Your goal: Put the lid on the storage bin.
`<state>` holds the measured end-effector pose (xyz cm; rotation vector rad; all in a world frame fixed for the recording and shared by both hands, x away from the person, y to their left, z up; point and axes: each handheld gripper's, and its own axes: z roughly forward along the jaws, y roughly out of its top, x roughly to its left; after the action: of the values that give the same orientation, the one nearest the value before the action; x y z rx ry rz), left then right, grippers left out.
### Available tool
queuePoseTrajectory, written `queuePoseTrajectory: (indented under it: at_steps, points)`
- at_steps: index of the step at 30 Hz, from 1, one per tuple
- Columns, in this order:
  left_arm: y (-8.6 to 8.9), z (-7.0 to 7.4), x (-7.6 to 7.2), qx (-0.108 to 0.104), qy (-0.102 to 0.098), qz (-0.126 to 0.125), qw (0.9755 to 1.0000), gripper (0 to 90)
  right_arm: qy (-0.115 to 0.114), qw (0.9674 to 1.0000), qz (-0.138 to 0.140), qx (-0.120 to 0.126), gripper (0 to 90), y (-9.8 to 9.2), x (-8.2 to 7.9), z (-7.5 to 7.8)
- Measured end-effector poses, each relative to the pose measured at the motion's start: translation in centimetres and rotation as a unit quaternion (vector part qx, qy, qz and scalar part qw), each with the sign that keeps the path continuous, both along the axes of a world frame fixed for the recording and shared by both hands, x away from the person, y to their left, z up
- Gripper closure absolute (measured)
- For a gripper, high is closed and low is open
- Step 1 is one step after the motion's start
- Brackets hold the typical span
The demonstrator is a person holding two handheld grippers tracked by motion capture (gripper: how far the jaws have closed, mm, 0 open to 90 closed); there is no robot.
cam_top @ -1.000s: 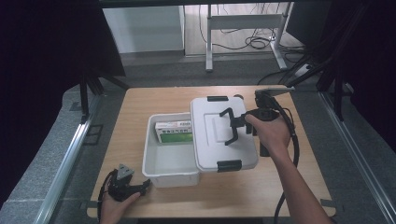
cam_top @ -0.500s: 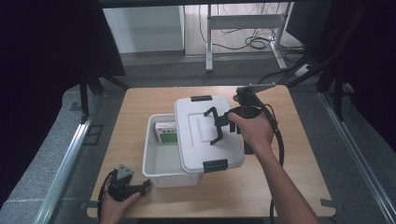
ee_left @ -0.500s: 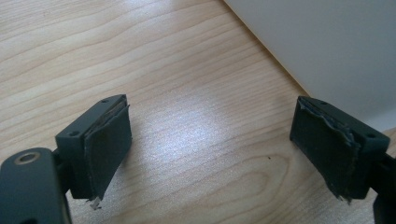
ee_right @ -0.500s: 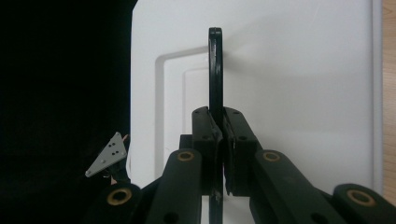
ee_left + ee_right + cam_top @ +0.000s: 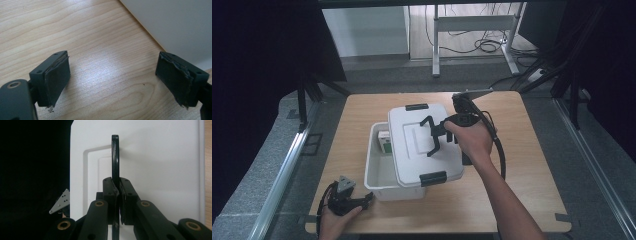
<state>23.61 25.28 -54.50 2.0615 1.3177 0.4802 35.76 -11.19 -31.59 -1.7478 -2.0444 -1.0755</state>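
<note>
A white lid (image 5: 412, 150) with a black handle (image 5: 432, 136) hangs partly over an open white bin (image 5: 379, 176), covering its right part. My right gripper (image 5: 438, 135) is shut on that handle; in the right gripper view the pads pinch the thin upright handle (image 5: 115, 155) above the lid (image 5: 162, 170). A green and white box (image 5: 385, 141) lies in the bin's uncovered left end. My left gripper (image 5: 362, 201) rests at the table's front left corner, open and with nothing between its fingers (image 5: 57, 77), next to the bin's wall (image 5: 175, 25).
The wooden table (image 5: 522, 170) has bare room to the right of the bin and along the front edge. Black latches (image 5: 417, 106) sit at both ends of the lid. A metal rail (image 5: 282, 170) runs along the left, and a desk frame (image 5: 472, 30) stands beyond.
My right gripper has carried the lid leftward over the bin, so the lid covers more of the opening and of the box. The left gripper has stayed put.
</note>
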Motion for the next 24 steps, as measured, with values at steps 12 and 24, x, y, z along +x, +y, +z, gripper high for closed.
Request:
queuePoseTrajectory:
  at_steps: [12, 24]
  points:
    - [0.0, 0.0, 0.0, 0.000, 0.000, 0.000, 1.0000, 12.2, 0.003, 1.0000, 0.004, 0.003, 84.8, 1.0, 0.1, -0.2]
    - [0.0, 0.0, 0.0, 0.000, 0.000, 0.000, 1.0000, 12.1, 0.008, 0.9998, 0.015, 0.011, 84.7, 2.3, 0.0, -0.5]
